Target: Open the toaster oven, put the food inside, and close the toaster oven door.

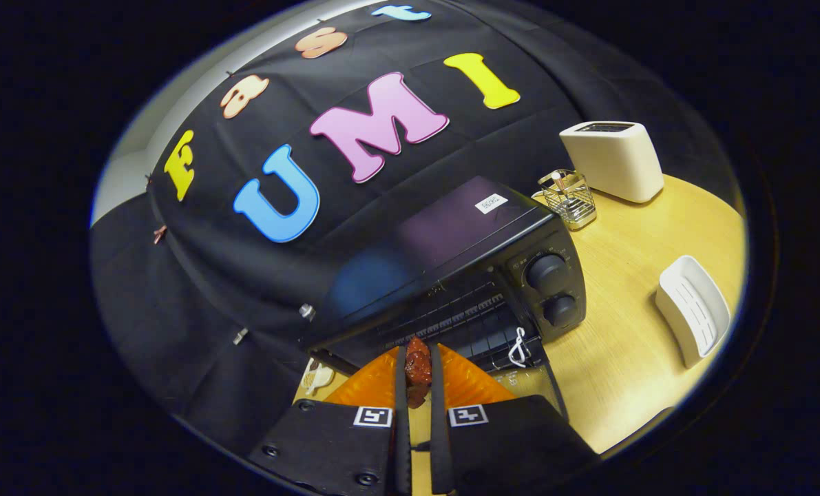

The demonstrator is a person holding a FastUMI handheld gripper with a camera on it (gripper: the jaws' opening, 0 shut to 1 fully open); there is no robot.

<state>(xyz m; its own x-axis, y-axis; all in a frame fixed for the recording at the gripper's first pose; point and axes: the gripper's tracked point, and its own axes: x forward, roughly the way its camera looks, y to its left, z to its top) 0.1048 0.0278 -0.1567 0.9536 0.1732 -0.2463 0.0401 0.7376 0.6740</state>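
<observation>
A black toaster oven (451, 234) stands on the wooden table (630, 344) just ahead of my fingers, with two knobs (547, 272) on its right panel. Its door hangs open toward me, and the wire rack (451, 320) shows inside. My gripper (418, 365) is shut on a piece of dark red food (418, 368), held between the fingertips just in front of the oven's opening, above the lowered door. A white loop (518, 348) hangs at the door's right side.
Beyond the oven to the right stands a white toaster (613, 160) with a small wire holder (568, 198) beside it. A white ribbed dish (692, 306) lies on the table right of the oven.
</observation>
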